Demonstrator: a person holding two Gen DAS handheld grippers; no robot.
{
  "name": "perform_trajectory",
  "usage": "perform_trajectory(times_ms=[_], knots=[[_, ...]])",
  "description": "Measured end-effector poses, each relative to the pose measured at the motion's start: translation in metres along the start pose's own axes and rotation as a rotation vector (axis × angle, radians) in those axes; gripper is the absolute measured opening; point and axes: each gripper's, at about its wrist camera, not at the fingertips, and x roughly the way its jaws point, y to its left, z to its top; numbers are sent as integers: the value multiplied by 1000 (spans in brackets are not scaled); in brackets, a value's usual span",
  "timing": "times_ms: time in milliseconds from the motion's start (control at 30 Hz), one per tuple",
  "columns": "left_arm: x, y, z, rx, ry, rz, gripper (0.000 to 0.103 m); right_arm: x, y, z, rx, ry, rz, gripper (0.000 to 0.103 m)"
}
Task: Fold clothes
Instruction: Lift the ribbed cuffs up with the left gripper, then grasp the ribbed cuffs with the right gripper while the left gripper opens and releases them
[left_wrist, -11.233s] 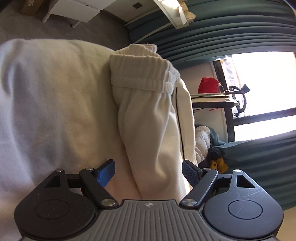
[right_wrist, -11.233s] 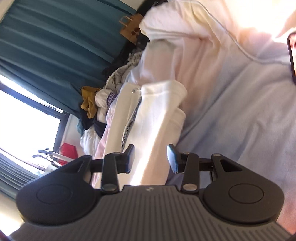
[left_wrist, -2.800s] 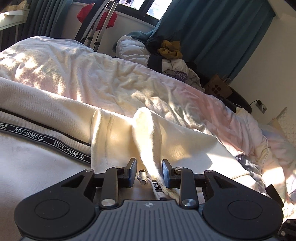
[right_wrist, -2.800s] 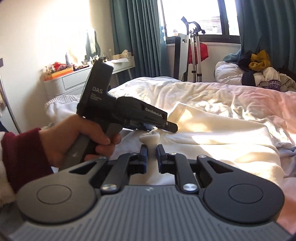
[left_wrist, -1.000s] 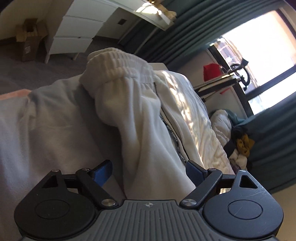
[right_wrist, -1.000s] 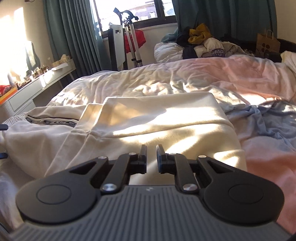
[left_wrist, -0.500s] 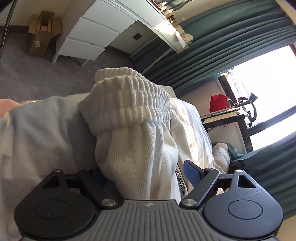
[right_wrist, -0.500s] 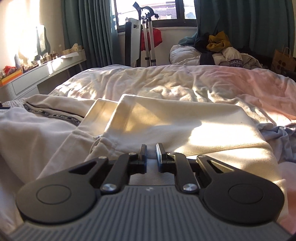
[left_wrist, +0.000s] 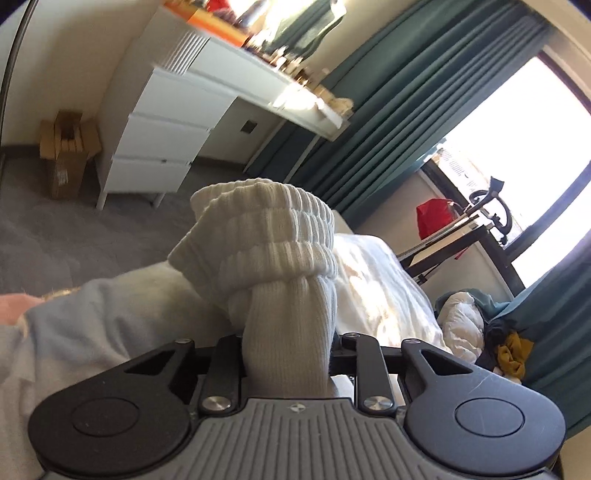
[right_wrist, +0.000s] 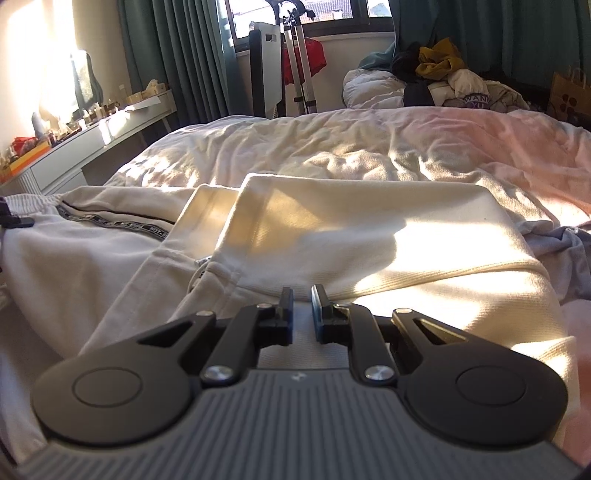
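The cream sweatpants (right_wrist: 351, 229) lie folded on the bed (right_wrist: 332, 147), one leg with a black lettered stripe (right_wrist: 110, 221) reaching left. My left gripper (left_wrist: 288, 354) is shut on that leg's ribbed cuff (left_wrist: 266, 236), which bunches up above the fingers at the bed's edge. Low over the folded part near its waistband, my right gripper (right_wrist: 302, 295) is shut, with only a narrow gap and no cloth seen between its fingers. A drawstring tip (right_wrist: 201, 262) shows just left of it.
A white desk with drawers (left_wrist: 162, 147) and a cardboard box (left_wrist: 66, 158) stand on the grey carpet beyond the bed edge. A heap of clothes (right_wrist: 443, 74) and a paper bag (right_wrist: 569, 96) sit at the far side under teal curtains (right_wrist: 177, 55).
My left gripper has shut on the ribbed cuff, which stood between open fingers half a second ago. The right gripper has shifted slightly over the folded part and stays shut.
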Motion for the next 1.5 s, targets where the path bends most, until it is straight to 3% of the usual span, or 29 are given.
perform_trajectory(times_ms=[167, 400, 633, 800, 967, 1033, 1100, 1167, 1333, 1500], knots=[[-46, -73, -8, 116, -110, -69, 22, -21, -18, 10, 101, -23, 17, 15], [-104, -199, -43, 309, -164, -161, 21, -51, -49, 20, 241, -72, 3, 15], [-130, -315, -134, 509, -204, -268, 20, -86, -93, 26, 404, -159, 38, 15], [-129, -363, -236, 694, -189, -317, 19, -112, -139, 31, 517, -228, 44, 15], [-108, -373, -374, 1012, -85, -331, 19, -128, -181, 34, 585, -307, 54, 15], [-97, -370, -418, 1100, -44, -325, 19, -126, -193, 34, 613, -289, 94, 15], [-93, -363, -446, 1167, -79, -323, 19, -120, -203, 31, 650, -250, 141, 15], [-91, -355, -456, 1217, -133, -324, 19, -114, -211, 28, 682, -219, 173, 15], [-75, -331, -448, 1306, -147, -366, 23, -103, -223, 26, 765, -178, 272, 15], [-70, -298, -433, 1422, -144, -429, 55, -100, -218, 30, 753, -149, 309, 15]])
